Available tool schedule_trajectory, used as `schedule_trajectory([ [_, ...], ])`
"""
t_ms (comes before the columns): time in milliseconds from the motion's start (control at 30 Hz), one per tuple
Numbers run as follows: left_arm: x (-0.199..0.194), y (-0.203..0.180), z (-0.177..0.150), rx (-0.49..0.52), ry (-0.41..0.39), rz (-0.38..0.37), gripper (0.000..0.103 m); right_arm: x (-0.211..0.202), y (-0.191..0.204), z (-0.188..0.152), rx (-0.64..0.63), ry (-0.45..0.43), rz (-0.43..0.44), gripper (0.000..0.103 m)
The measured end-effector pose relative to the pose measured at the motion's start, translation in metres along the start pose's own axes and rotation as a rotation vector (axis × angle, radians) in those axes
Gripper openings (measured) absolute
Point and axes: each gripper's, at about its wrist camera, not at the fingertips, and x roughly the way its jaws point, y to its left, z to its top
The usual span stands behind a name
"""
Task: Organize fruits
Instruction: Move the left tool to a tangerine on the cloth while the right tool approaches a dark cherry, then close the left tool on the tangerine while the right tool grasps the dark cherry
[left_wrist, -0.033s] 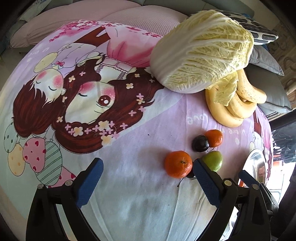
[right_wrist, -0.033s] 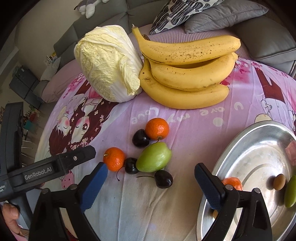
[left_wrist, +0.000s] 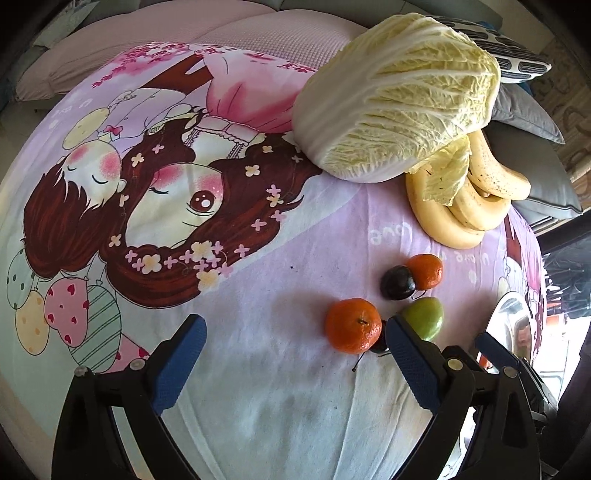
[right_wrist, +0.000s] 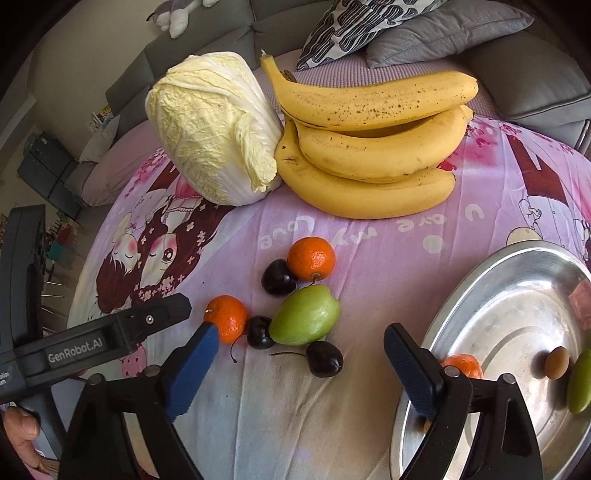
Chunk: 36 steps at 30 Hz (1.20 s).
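Steel tray at the right, already carrying one mandarin, a small brown fruit and a green one; probably the collecting place, hence the sorting partly done. Loose on the printed cloth, just left of the tray: two mandarins, a green fruit and three dark cherries, close together, some touching. Behind them, well apart, bananas leaning against a cabbage, perhaps too large for the tray. Right gripper with jaws wide and holding nothing, low over the nearest cherry and the green fruit, seemingly aimed at one of them. Left gripper also with jaws wide and empty, the near mandarin just inside its right jaw, likely waiting beside the pile. From the right wrist: inside of the tray, all three cherries, body of the left gripper. From the left wrist: only a sliver of the tray rim, one cherry clear and another half hidden, but much bare cloth at the left.
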Motion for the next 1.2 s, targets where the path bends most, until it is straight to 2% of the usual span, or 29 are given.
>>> schedule_trajectory([
  [133, 0.001, 0.001, 0.002, -0.002, -0.014, -0.022, 0.097, 0.003, 0.001, -0.002, -0.012, -0.002, -0.012, 0.082],
  [267, 0.001, 0.001, 0.003, -0.006, -0.029, -0.020, 0.097, 0.003, -0.002, -0.002, -0.002, -0.002, 0.001, 0.066],
  [367, 0.004, -0.002, 0.004, 0.003, -0.018, -0.037, 0.093, 0.005, -0.001, -0.003, -0.013, 0.008, -0.001, 0.059],
  [533, 0.012, -0.012, 0.003, 0.037, 0.012, -0.082, 0.075, 0.015, 0.003, -0.007, -0.029, 0.040, -0.001, 0.055],
  [600, 0.015, -0.017, 0.002, 0.049, 0.021, -0.089, 0.072, 0.018, 0.003, -0.009, -0.034, 0.053, -0.007, 0.051],
  [767, 0.026, -0.026, 0.001, 0.071, 0.050, -0.102, 0.064, 0.027, 0.003, -0.012, -0.040, 0.076, -0.029, 0.047],
  [833, 0.033, -0.030, 0.001, 0.083, 0.066, -0.100, 0.055, 0.030, 0.004, -0.012, -0.046, 0.079, -0.042, 0.046],
  [1000, 0.046, -0.040, -0.002, 0.101, 0.100, -0.097, 0.045, 0.034, 0.003, -0.012, -0.048, 0.085, -0.044, 0.045],
  [1200, 0.051, -0.043, -0.001, 0.089, 0.101, -0.104, 0.043, 0.038, 0.003, -0.013, -0.044, 0.103, -0.040, 0.044],
])
